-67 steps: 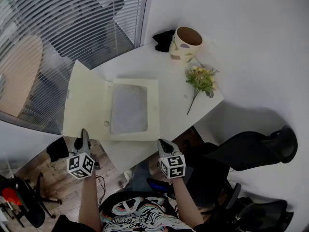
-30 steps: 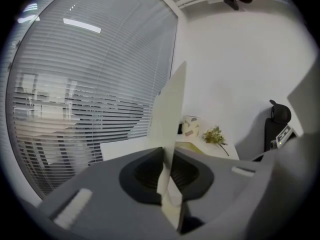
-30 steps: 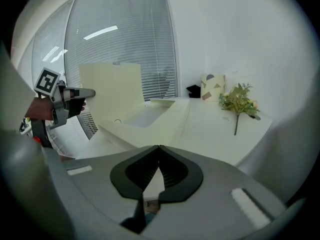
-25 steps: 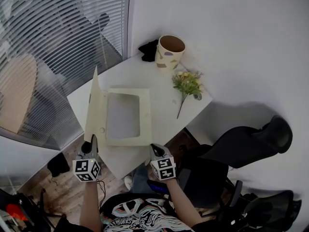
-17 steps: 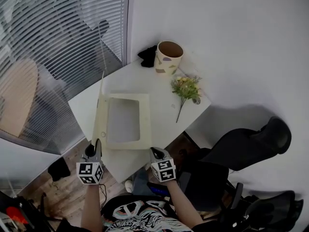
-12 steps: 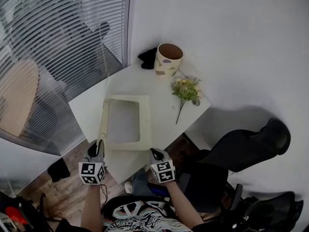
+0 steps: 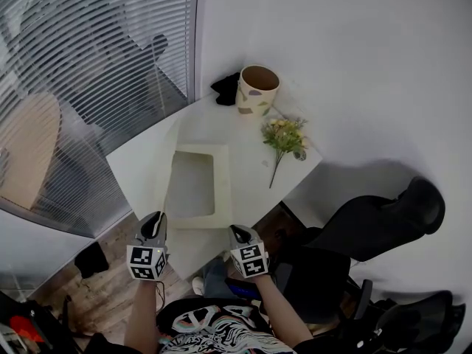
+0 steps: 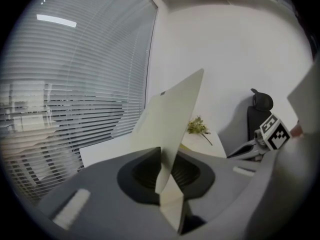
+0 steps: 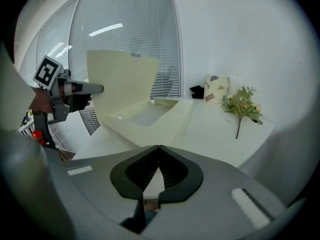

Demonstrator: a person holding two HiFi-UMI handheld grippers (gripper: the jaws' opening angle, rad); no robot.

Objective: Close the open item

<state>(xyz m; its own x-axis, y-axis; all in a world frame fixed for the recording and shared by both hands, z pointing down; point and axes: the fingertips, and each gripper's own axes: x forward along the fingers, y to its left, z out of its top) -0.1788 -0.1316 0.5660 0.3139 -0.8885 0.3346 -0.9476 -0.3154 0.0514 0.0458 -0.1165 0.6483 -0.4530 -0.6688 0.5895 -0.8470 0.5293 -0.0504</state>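
As the pale folder (image 7: pixel 198 186) lies on the white surface (image 7: pixel 247 135) with its cover (image 8: pixel 175 114) raised and leaning in over the base, my left claw (image 7: pixel 157 222) at the near left corner has just been easing its jaws apart, and the cover's edge now stands loosely between them, not pinched. My right claw (image 7: pixel 237 232), jaws together on nothing, waits by the folder's near right corner, and both claws point away from me and somewhat downward. The closing looks to be in its last step: once let go, the cover must drop or be pressed flat onto the base.
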